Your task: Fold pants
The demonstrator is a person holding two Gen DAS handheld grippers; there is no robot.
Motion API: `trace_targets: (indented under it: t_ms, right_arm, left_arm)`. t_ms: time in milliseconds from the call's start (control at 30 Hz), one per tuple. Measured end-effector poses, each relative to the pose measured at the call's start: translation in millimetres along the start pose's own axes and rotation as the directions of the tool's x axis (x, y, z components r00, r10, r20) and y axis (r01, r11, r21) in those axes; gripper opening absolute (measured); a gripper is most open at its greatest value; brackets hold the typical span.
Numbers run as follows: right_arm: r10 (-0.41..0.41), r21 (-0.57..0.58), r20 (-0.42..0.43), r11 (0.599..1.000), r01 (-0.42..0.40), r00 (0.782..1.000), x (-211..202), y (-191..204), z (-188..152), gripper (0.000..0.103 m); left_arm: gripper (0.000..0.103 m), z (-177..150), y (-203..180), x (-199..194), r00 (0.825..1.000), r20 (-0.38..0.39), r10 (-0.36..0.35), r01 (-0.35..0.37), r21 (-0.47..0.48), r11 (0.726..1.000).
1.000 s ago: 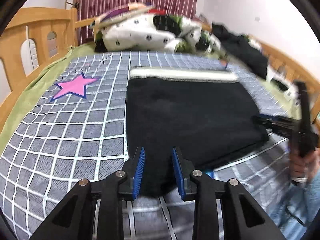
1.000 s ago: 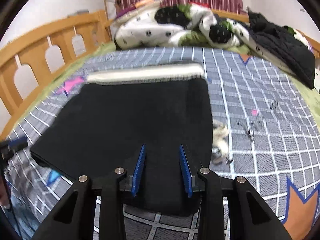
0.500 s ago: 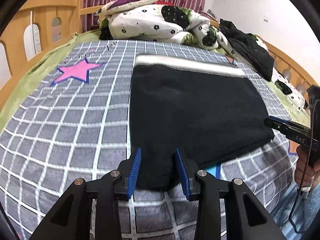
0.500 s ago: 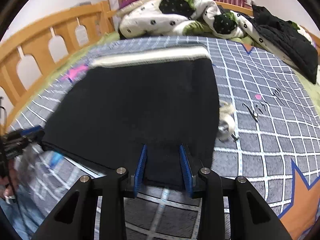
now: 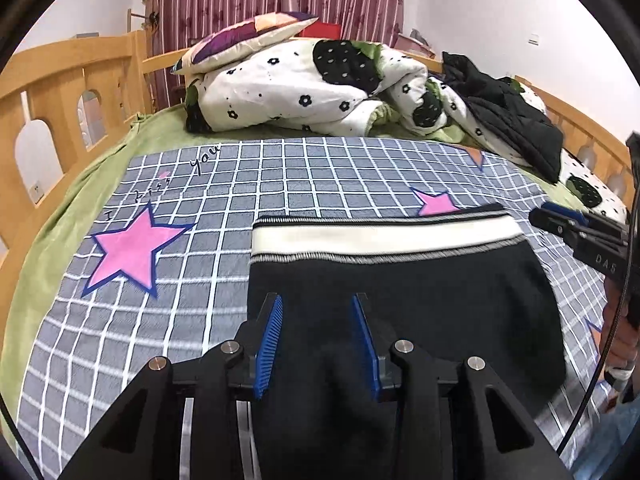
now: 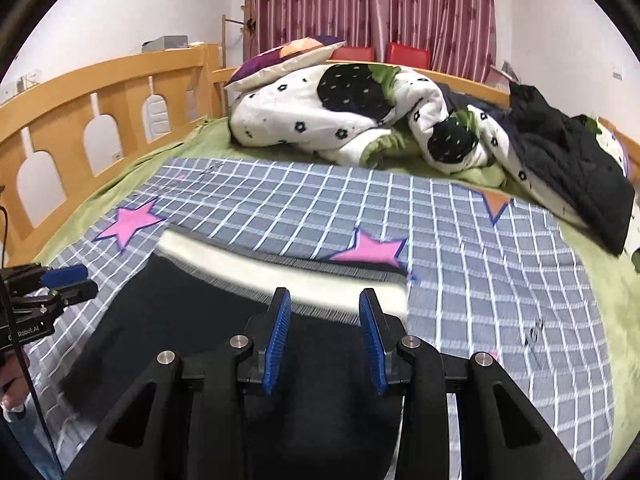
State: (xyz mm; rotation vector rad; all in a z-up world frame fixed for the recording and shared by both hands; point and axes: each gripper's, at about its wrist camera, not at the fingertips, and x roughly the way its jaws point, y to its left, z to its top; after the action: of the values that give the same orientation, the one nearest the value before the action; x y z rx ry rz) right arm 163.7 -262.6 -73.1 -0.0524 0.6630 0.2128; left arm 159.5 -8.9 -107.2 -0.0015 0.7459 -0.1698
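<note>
Black pants (image 5: 420, 292) with a white waistband (image 5: 380, 236) lie on the grey checked bedcover (image 5: 280, 184). My left gripper (image 5: 316, 300) is shut on the near left edge of the black cloth, which fills the gap between its blue pads and is raised off the bed. My right gripper (image 6: 325, 294) holds the near right edge of the pants (image 6: 180, 312) the same way, close to the waistband (image 6: 248, 264). Each gripper shows at the side of the other's view: the right gripper (image 5: 560, 220) and the left gripper (image 6: 68, 280).
A rumpled flowered duvet (image 5: 300, 88) and a pillow (image 5: 248, 36) are piled at the head of the bed, with a black jacket (image 5: 508, 120) at the right. Wooden rails (image 5: 60, 92) run along both sides. A person's hand (image 5: 624, 340) holds the right gripper.
Both grippers have risen and gone forward toward the waistband, carrying the near edge of the pants with them. The flat black stretch in front of them is much shorter.
</note>
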Motion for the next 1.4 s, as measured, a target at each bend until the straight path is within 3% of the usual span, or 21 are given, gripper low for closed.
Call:
trace_targets:
  t_ms: [133, 200, 267, 367, 433, 700, 1000, 1400]
  right_arm:
    - [-0.013, 0.048, -0.067, 0.999, 0.016, 0.998, 47, -18, -7, 0.035]
    - [-0.021, 0.061, -0.134, 0.998, 0.029, 0.991, 74, -26, -21, 0.035]
    - [-0.049, 0.043, -0.111, 0.998, 0.054, 0.993, 84, -26, -28, 0.035]
    - [-0.055, 0.052, -0.125, 0.997, 0.062, 0.991, 84, -25, -19, 0.035]
    - [-0.045, 0.083, -0.110, 0.995, 0.054, 0.993, 82, -28, -14, 0.035]
    - [-0.115, 0.035, -0.080, 0.992, 0.118, 0.990, 88, -15, -22, 0.035]
    - [-0.120, 0.039, -0.067, 0.992, 0.122, 0.991, 88, -16, -25, 0.035]
    - [-0.094, 0.098, -0.100, 0.990, 0.104, 0.990, 67, -22, -33, 0.032]
  left_arm:
    - [0.034, 1, 9, 43, 0.998, -0.065, -0.024, 0.021, -0.047, 0.999]
    - [0.034, -2, 12, 64, 0.994, -0.107, 0.007, -0.012, -0.041, 0.999]
    - [0.034, -2, 16, 76, 0.990, -0.139, -0.002, -0.005, -0.048, 0.999]
    - [0.034, 4, 19, 72, 0.993, -0.116, -0.016, 0.009, -0.061, 0.998]
    - [0.042, 8, 21, 72, 0.995, -0.096, -0.004, -0.002, -0.057, 0.998]
    - [0.051, 3, 21, 85, 0.994, -0.108, 0.005, -0.009, -0.037, 0.999]
    - [0.060, -1, 19, 84, 0.994, -0.111, 0.013, -0.017, -0.039, 0.999]
    - [0.061, -18, 15, 66, 0.990, -0.137, 0.037, -0.043, -0.041, 0.998]
